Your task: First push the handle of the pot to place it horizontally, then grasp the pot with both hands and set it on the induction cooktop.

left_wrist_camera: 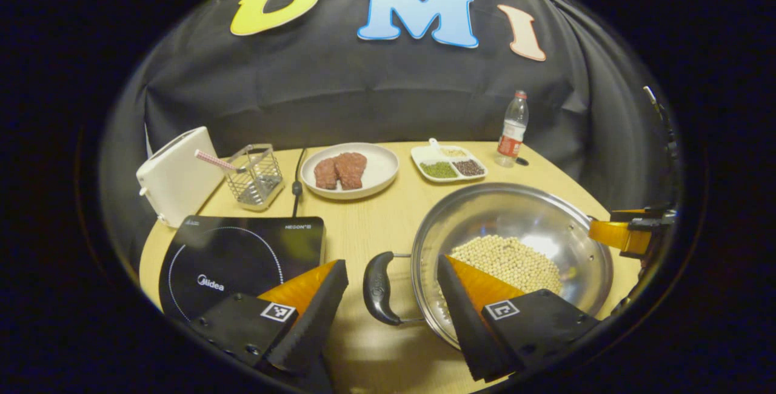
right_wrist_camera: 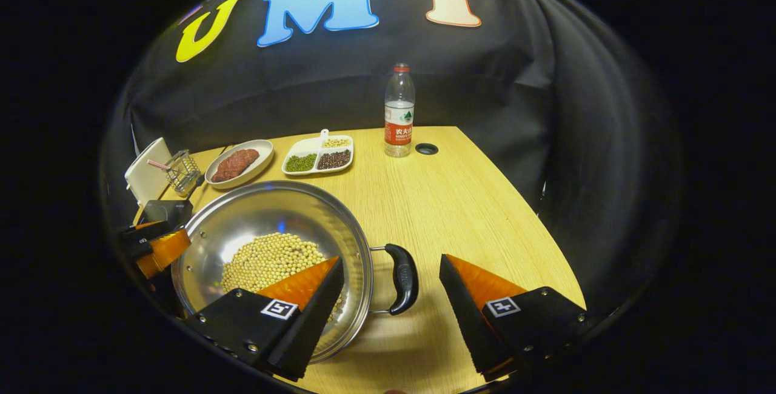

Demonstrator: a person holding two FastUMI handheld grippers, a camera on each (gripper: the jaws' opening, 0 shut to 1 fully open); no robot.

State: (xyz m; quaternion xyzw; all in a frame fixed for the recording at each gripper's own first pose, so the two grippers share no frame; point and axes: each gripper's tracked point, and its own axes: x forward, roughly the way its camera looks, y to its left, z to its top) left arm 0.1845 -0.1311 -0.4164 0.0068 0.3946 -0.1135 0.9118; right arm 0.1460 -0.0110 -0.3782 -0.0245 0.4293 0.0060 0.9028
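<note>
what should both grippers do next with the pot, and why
Probably close both grippers on the handles. The left gripper is open with the pot's left handle lying between its fingers, and the right gripper is open astride the right handle. Neither is pinched yet, and the induction cooktop waits to the left.

The pot (left_wrist_camera: 512, 254) holds beans (left_wrist_camera: 508, 262) and sits on the table (left_wrist_camera: 370, 224), right of the cooktop (left_wrist_camera: 239, 260). Behind them, along the table's far edge, stand a toaster (left_wrist_camera: 176, 183), plate (left_wrist_camera: 350, 170), tray (left_wrist_camera: 448, 163) and bottle (left_wrist_camera: 513, 130).
</note>
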